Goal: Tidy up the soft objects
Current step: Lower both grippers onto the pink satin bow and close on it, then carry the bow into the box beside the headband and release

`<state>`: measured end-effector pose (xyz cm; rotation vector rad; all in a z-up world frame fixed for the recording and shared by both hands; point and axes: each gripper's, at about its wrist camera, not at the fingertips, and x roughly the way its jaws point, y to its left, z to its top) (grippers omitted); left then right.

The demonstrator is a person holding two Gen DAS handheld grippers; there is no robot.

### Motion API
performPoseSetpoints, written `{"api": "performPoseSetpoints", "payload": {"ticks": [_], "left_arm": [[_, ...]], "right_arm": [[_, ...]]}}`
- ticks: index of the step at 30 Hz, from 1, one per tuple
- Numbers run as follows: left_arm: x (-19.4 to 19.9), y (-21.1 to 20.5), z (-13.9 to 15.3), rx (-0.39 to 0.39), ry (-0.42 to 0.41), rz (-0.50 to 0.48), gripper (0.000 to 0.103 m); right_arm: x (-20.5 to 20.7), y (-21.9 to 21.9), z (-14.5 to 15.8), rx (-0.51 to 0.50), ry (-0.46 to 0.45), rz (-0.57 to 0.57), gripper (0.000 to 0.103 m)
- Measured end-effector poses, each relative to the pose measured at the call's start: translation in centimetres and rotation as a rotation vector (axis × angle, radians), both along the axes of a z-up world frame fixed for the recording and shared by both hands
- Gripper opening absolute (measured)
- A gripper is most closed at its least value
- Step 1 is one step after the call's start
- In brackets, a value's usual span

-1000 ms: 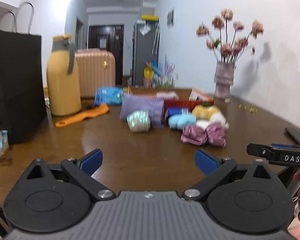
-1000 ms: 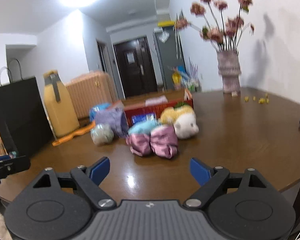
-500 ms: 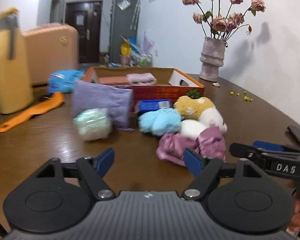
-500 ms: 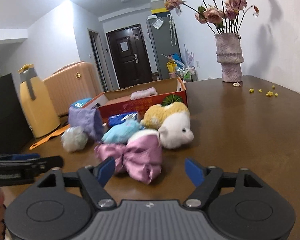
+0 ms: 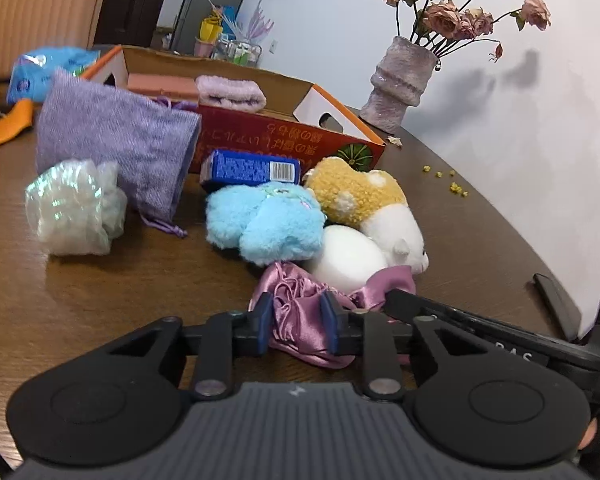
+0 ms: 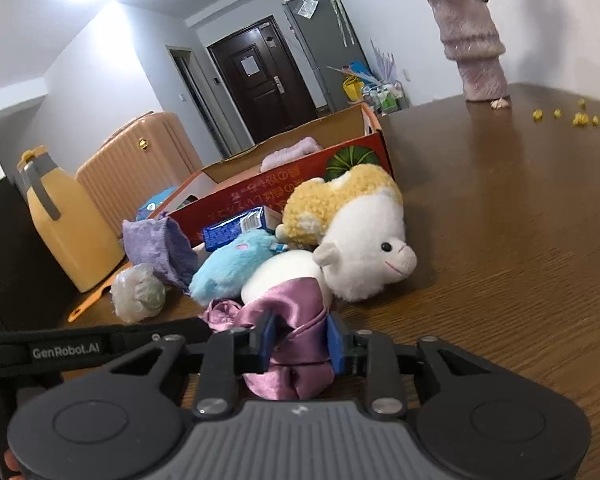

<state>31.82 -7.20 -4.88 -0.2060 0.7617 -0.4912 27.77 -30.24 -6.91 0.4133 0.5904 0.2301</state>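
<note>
Both grippers moved in from open hover: left gripper (image 5: 296,326) and right gripper (image 6: 300,340) each clamp one end of the pink satin pouch (image 5: 300,312) on the table (image 6: 500,240), its long axis running left-right in front of the plush toys (image 6: 356,240).

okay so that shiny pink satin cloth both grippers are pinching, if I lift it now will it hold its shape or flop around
The shiny pink satin cloth is bunched in loose folds, so it will probably sag and drape between the left gripper and the right gripper. Its glossy surface suggests it may slide in the pinch. It looks thin, so likely very light. The white plush ball touching it may get nudged.
</note>
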Motion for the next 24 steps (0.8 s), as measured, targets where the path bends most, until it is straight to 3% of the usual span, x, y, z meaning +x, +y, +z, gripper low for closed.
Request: {"api": "performPoseSetpoints", "payload": {"ticks": [7, 16, 24], "left_arm": [[-3.5, 0.0, 1.4, 0.029, -0.027, 0.004, 0.019], [-11.7, 1.7, 3.8, 0.017, -0.11, 0.027, 0.018], [-15.7, 2.2, 5.4, -0.001, -0.174, 0.03, 0.018]], "right_arm": [[-2.1, 1.0, 1.1, -0.046, -0.029, 0.03, 0.01], [-8.6, 2.7, 3.0, -0.055, -0.085, 0.071, 0.01], [-12.6, 3.2, 4.9, -0.075, -0.152, 0.083, 0.01]]}}
